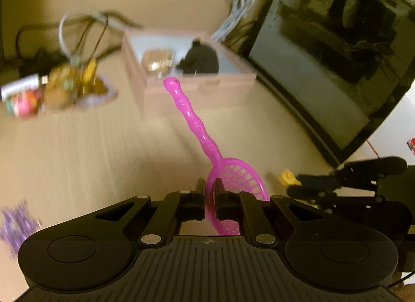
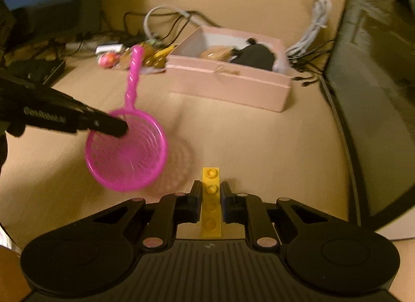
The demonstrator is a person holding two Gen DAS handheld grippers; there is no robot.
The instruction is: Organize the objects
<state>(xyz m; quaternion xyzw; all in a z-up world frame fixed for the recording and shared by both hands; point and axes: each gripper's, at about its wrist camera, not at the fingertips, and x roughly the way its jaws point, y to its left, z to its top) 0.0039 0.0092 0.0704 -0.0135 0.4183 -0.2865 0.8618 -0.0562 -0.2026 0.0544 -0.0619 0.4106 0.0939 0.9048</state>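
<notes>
Left wrist view: left tongs (image 1: pixel 209 199) clamp one pink strainer (image 1: pixel 199 133); right tongs (image 2: pixel 211 202) clamp one yellow brick (image 2: pixel 211 203).

bare tabletop (image 2: pixel 259 141) ahead, pink box (image 2: pixel 233 86) beyond (open-topped)

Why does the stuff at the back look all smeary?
Left wrist view: the box and toy pile are motion-blurred, while the pink strainer held in the left gripper stays sharp. Right wrist view: the strainer smears; the yellow brick looks crisp.

Beige tabletop (image 1: pixel 77 151), dark monitor (image 1: pixel 324 68)
</notes>
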